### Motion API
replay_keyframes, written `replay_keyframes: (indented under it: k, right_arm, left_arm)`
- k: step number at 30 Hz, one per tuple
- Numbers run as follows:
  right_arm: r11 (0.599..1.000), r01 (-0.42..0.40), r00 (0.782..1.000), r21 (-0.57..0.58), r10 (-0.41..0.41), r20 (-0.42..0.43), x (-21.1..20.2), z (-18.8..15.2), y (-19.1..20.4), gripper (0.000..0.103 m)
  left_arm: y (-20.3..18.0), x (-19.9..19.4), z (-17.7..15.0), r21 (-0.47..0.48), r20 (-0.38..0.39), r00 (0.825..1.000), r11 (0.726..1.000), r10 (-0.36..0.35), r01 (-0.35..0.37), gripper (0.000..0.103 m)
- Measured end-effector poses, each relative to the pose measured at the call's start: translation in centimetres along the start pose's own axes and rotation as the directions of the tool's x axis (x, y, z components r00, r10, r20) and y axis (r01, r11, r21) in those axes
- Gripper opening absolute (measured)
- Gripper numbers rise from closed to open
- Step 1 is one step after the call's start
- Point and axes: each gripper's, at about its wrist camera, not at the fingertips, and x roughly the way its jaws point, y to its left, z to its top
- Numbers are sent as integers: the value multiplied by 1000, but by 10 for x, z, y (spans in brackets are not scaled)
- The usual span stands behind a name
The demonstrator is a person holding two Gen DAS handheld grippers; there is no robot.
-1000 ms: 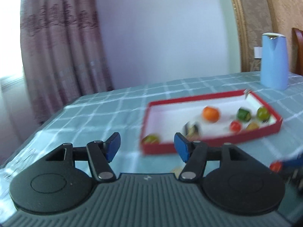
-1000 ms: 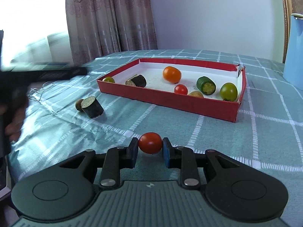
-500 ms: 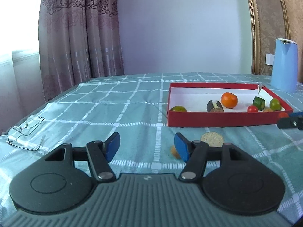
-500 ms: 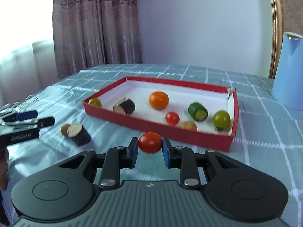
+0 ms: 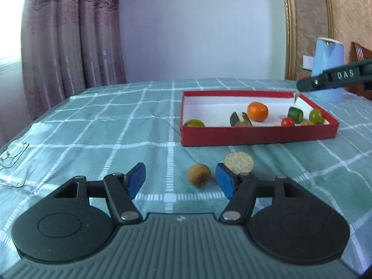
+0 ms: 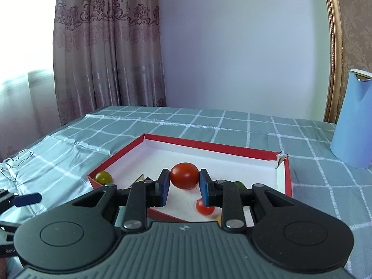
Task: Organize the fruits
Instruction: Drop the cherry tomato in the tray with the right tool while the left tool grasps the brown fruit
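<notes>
Table in teal checked cloth (image 5: 104,125), red box (image 5: 255,137), brown fruit (image 5: 199,175), cut round slice (image 5: 238,162), glasses (image 5: 14,153), blue jug (image 6: 353,121)

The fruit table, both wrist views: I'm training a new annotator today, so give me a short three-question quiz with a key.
1. True or false: the right gripper holds a red tomato between its fingers.
2. Which lies on the tablecloth between the open fingers of the left gripper?
A. an orange fruit
B. a small brown fruit
C. a green fruit
3. Fill in: the red box has a ______ lining.

Key
1. True; it is carried over the box.
2. B, the small brown fruit, untouched, beside a cut piece showing its pale face.
3. White.
</notes>
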Motion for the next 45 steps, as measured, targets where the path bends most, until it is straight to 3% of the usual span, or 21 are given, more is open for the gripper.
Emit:
replay_keyframes:
  k: [5,7,12,26,38,40,42,43,45]
  right_arm:
    - [1000,-16,1000,10,17,-5,6,-5,-2,26]
    - [1000,-19,1000,19,19,-3,7,-5,-6,27]
    - [999,-10,1000,38,10,1,11,-1,-20,26]
    - [998,62,992,6,-61,-110,75,6,-34,27]
    - [996,83,986,28,-78,-145,96,-6,-38,26]
    - [996,79,987,34,-73,-144,94,-6,-38,31]
    - [996,79,990,34,-74,-124,89,-5,-38,57]
    - [996,82,991,31,-79,-109,85,-4,-37,64]
    - [993,115,991,13,-114,-77,74,-4,-34,68]
  left_arm:
    - [-3,19,5,7,-92,996,1000,-4,5,60]
    - [-4,29,7,0,-130,992,1000,1,-1,42]
    - [-7,34,8,-3,-141,990,1000,6,-6,23]
    - [-8,33,8,-10,-134,990,999,46,-48,22]
    - [-10,31,8,-3,-127,989,997,77,-78,22]
    - [-11,31,7,1,-126,988,996,84,-84,22]
    - [-11,30,7,4,-125,988,996,92,-92,22]
    - [-11,31,7,4,-126,988,996,94,-95,22]
    - [-11,29,6,1,-121,987,995,102,-102,22]
